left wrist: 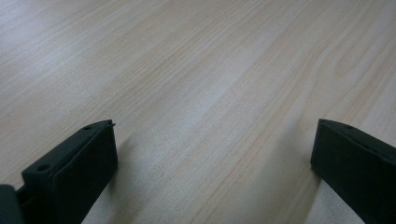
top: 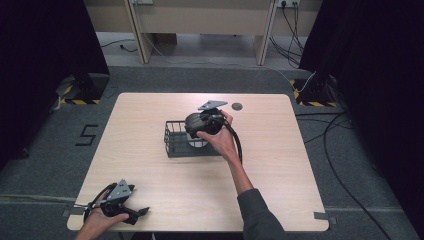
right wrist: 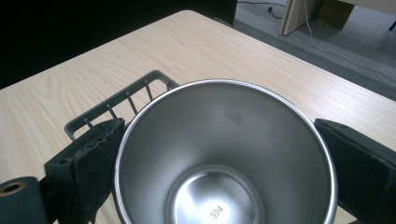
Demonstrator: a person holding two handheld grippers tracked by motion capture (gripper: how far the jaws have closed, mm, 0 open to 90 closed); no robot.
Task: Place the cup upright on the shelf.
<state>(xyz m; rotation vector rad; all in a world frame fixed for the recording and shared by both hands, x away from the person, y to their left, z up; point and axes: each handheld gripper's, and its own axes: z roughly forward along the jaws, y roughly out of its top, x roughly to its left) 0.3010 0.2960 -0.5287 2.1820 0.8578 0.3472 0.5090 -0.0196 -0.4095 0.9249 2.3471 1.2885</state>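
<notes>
Two tools are in use at the wooden bench (top: 150, 165). The right tool (top: 197, 136) is held over the black wire basket (top: 172, 142), which stands near the middle of the bench. In the right gripper view, its two black jaws stand at both sides of a steel cup (right wrist: 224, 158), one against the left wall and one against the right wall, so the right tool (right wrist: 224, 154) holds the cup by its outside. The cup is upright, its open mouth faces the camera, and the number 304 is stamped on its bottom. A corner of the basket (right wrist: 121, 100) shows just behind the left jaw. I cannot tell if the cup touches the basket floor.

The left tool (top: 141, 212) is at the near left corner of the bench, well apart from the basket, in the person's left hand (top: 100, 222). In the left gripper view its jaws stand wide, with bare wood (left wrist: 210, 93) between them.
</notes>
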